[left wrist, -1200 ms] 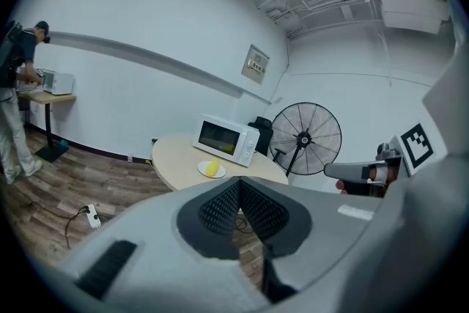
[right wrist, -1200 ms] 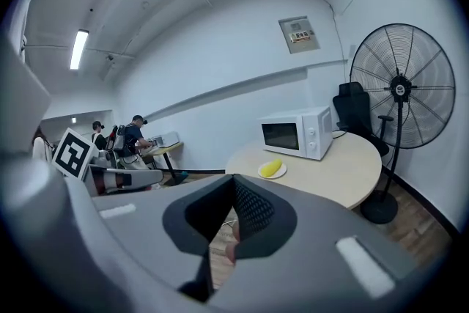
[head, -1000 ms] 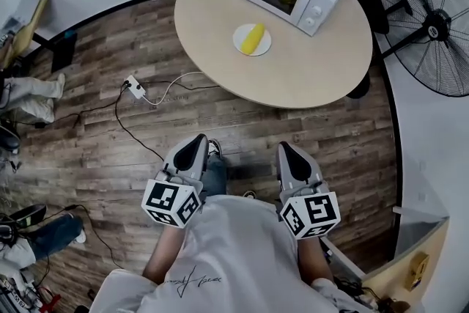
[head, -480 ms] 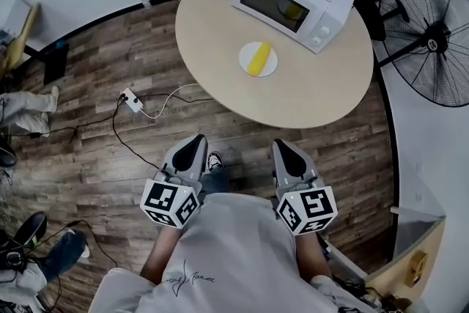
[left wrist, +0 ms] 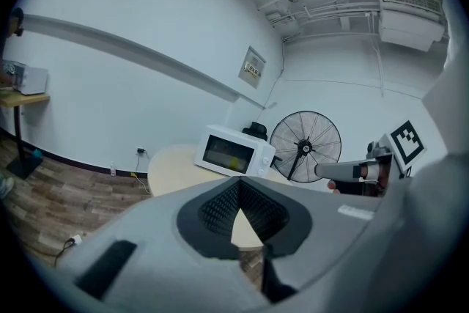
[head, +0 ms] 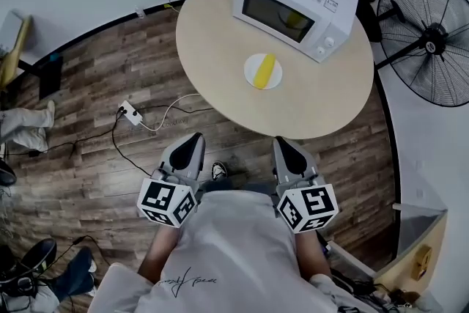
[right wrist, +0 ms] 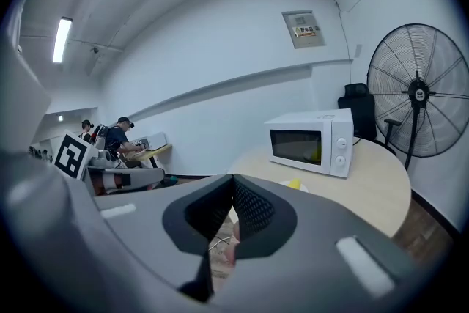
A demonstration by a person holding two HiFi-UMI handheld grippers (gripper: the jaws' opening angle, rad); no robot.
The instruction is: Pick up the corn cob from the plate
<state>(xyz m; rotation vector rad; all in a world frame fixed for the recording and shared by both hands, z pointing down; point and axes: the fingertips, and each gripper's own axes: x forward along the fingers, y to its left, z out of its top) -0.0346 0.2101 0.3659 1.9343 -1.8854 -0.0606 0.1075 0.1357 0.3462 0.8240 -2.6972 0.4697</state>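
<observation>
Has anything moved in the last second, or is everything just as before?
The person has walked closer to the table, so the plate with the corn cob now sits nearer. Nothing was grabbed or released. The left gripper and right gripper stay shut and empty; the corn cob stays on its plate.

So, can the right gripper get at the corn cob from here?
Probably not yet: the right gripper, shut, is short of the table. Nothing stands between it and the corn cob on its plate.
</observation>
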